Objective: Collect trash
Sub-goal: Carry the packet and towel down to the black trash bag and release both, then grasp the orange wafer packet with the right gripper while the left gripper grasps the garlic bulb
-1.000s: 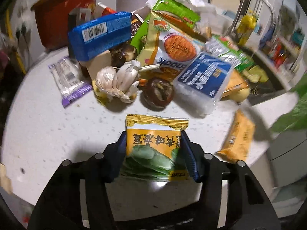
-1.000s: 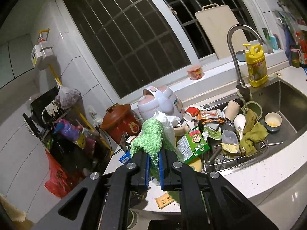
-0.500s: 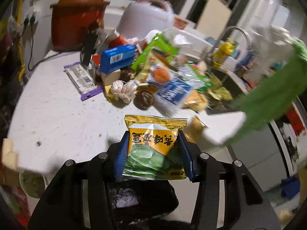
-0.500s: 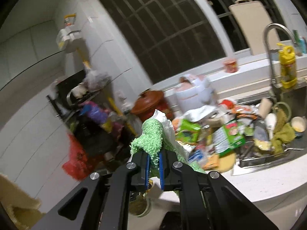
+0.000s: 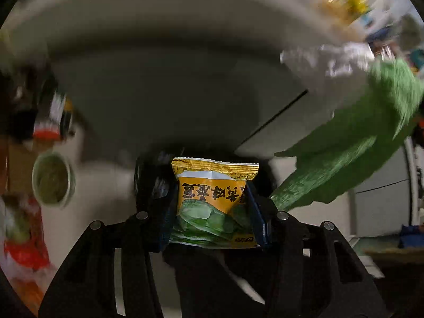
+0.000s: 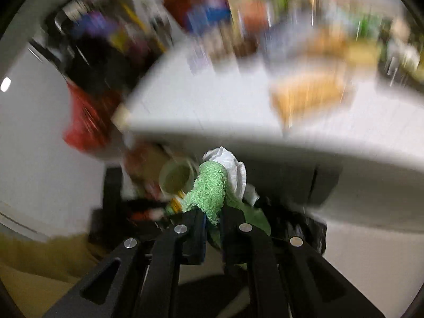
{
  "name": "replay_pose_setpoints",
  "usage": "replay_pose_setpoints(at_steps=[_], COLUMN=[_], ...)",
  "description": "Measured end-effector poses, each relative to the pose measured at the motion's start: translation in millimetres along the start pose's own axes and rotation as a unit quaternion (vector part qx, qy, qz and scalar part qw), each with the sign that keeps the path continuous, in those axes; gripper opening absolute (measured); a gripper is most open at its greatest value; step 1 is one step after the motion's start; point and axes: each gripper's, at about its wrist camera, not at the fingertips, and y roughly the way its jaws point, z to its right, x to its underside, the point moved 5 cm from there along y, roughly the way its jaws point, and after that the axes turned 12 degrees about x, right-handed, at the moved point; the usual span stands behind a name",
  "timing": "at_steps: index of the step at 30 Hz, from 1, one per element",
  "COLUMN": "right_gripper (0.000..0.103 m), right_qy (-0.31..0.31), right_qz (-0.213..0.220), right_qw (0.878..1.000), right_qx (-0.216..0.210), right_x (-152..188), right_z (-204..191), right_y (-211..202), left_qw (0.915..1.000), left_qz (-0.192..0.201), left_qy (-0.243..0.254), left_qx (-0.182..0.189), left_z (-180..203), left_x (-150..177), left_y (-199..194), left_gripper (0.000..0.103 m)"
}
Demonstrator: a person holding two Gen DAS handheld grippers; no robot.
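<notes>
Both grippers grip trash: left gripper [image 5: 212,213] jaws clamp the yellow snack packet [image 5: 213,201]; right gripper [image 6: 213,218] jaws, nearly together, pinch a green cloth [image 6: 210,192], white tissue [image 6: 230,165] at one o'clock.

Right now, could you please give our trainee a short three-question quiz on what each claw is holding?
1. True or false: the left claw is shut on a yellow snack packet.
2. What does the right claw grip? A) a blue box B) a green fuzzy cloth C) a cup
3. Fill in: crumpled ____ paper sits bunched against that cloth.

Key: 1 true; 2 B; 3 white.
</notes>
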Motion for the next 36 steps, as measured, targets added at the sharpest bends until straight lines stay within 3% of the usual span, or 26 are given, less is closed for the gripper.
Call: replay_pose_setpoints(at_steps=[5, 7, 8, 9, 10, 11, 13, 17, 20, 22, 23, 24, 26, 29, 32, 36], right_gripper=[0.008, 0.017, 0.033, 0.051, 0.058, 0.065, 0.073, 0.073, 0.073, 0.076, 0.087, 0.099, 0.098, 0.098, 0.098, 0.098], right_qy=[-0.043, -0.047, -0.047, -0.046, -0.044, -0.042, -0.042, -0.037, -0.031, -0.035, -0.040, -0.044, -0.059, -0.066, -0.072, -0.081], right_qz=[-0.081, -0.110, -0.119, -0.124, -0.123, -0.115, -0.110, -0.087, -0.028, 0.042, 0.082, 0.116, 0.208, 0.253, 0.246, 0.220], right_qw=[0.993, 0.988, 0.985, 0.982, 0.981, 0.981, 0.980, 0.983, 0.991, 0.993, 0.991, 0.987, 0.969, 0.950, 0.946, 0.950], right_qx=[0.069, 0.100, 0.113, 0.133, 0.144, 0.151, 0.160, 0.159, 0.130, 0.103, 0.098, 0.100, 0.123, 0.172, 0.197, 0.205], right_x=[55, 71, 77, 81, 82, 79, 77, 62, 37, 8, -5, -15, -43, -72, -93, -104], right_z=[13, 22, 27, 32, 36, 38, 41, 44, 31, 12, 7, 3, -1, 11, 30, 50], right_y=[132, 170, 181, 188, 191, 193, 187, 149, 88, 24, -5, -25, -72, -82, -63, -24], left_qw=[0.9968, 0.9934, 0.9923, 0.9912, 0.9900, 0.9895, 0.9890, 0.9884, 0.9929, 0.9959, 0.9968, 0.9974, 0.9985, 0.9992, 0.9994, 0.9990], left_qz=[-0.059, -0.084, -0.091, -0.095, -0.095, -0.092, -0.089, -0.092, -0.067, -0.049, -0.041, -0.034, -0.020, -0.006, 0.012, 0.021], left_qy=[-0.037, -0.051, -0.056, -0.063, -0.071, -0.076, -0.082, -0.083, -0.068, -0.045, -0.034, -0.024, -0.007, -0.001, -0.003, -0.003], left_qx=[-0.039, -0.059, -0.064, -0.068, -0.076, -0.082, -0.084, -0.089, -0.071, -0.062, -0.061, -0.058, -0.051, -0.039, -0.032, -0.039], left_z=[-45, -60, -65, -71, -77, -80, -84, -84, -65, -46, -37, -28, -10, 10, 20, 24], left_x=[26, 31, 33, 34, 36, 39, 38, 37, 28, 22, 20, 18, 14, 8, 2, -5], left_y=[86, 114, 117, 122, 124, 123, 119, 103, 76, 51, 39, 29, 11, -7, -18, -25], left_gripper=[0.048, 0.052, 0.056, 0.068, 0.078, 0.080, 0.083, 0.084, 0.084, 0.085, 0.085, 0.086, 0.086, 0.086, 0.086, 0.086])
